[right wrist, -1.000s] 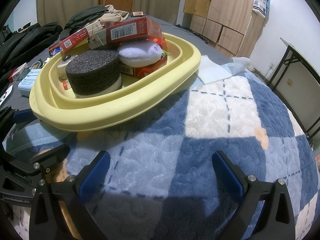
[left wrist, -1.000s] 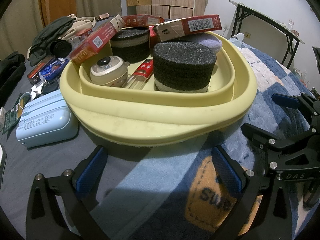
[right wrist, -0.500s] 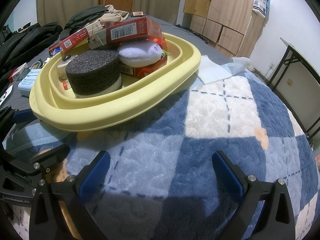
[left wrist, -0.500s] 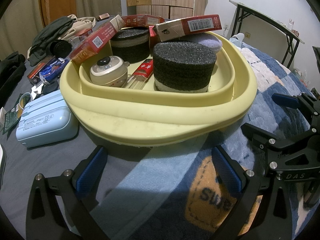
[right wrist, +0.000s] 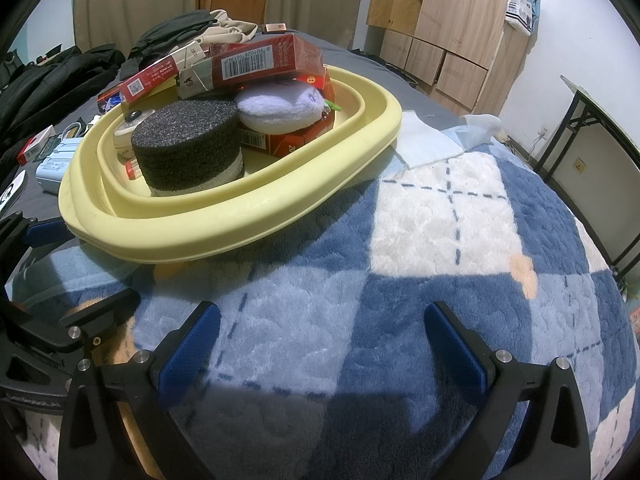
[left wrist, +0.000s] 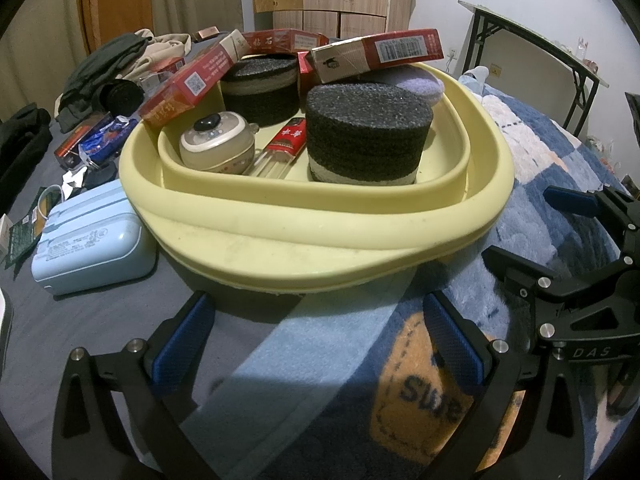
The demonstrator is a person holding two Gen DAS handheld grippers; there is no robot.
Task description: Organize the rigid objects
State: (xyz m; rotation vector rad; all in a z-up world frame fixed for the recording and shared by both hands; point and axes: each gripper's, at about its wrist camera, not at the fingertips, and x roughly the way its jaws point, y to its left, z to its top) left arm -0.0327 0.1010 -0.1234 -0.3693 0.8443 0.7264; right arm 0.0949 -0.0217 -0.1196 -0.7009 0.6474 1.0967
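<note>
A pale yellow basin [left wrist: 320, 236] [right wrist: 240, 224] sits on the bed, filled with rigid items. Inside are two black foam cylinders [left wrist: 368, 132] [right wrist: 188, 144], a cream round gadget [left wrist: 216, 146], red cartons [left wrist: 380, 56] [right wrist: 260, 62], a small red pack [left wrist: 290, 138] and a white plush pad [right wrist: 280, 106]. My left gripper [left wrist: 320, 344] hovers open just before the basin's near rim, holding nothing. My right gripper [right wrist: 320, 344] is open and empty over the blue checked blanket [right wrist: 440, 240], to the right of the basin. The right gripper [left wrist: 568, 260] also shows at the left view's right edge.
A light blue case [left wrist: 88, 248] lies left of the basin on the grey sheet, with small packs [left wrist: 84, 144] and dark clothes [left wrist: 104, 68] behind it. Folded cloths [right wrist: 428, 144] rest past the basin. A black folding table [left wrist: 532, 48] and wooden cabinets [right wrist: 452, 32] stand beyond.
</note>
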